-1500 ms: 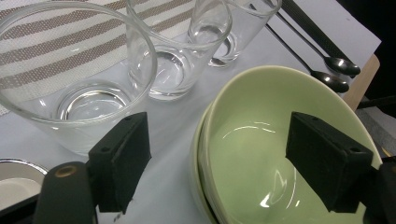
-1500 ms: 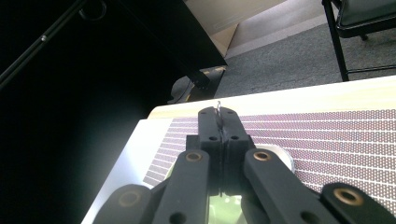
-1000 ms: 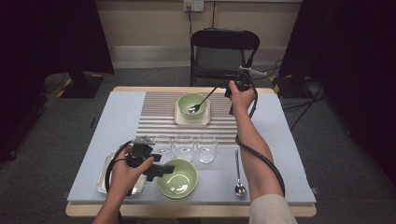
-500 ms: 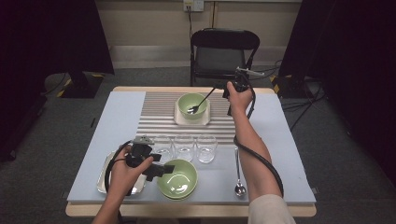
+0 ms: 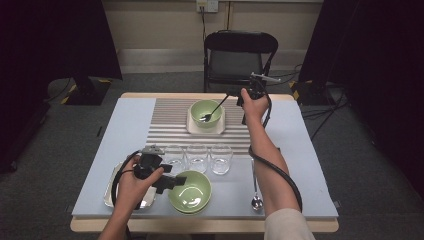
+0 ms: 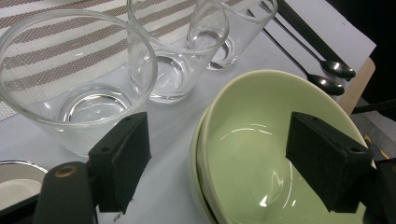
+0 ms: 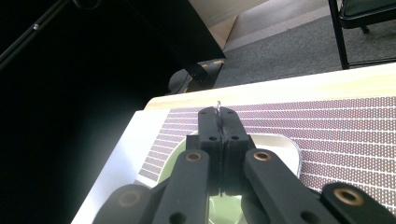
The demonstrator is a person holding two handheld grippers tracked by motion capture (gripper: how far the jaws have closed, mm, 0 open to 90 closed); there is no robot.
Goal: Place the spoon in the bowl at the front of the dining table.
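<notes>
Holding a spoon by its handle tip, the right gripper is clenched, the spoon slanting down ahead into the far bowl. The left gripper gapes astride the near bowl's rim.

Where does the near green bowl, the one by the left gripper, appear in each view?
High view: the near green bowl sits at the table's front edge, right of the left gripper.
Left gripper view: it fills the lower right, between the open jaws.
Right gripper view: not in it.
Shared landmark: the row of three glasses just beyond the bowl.
</notes>
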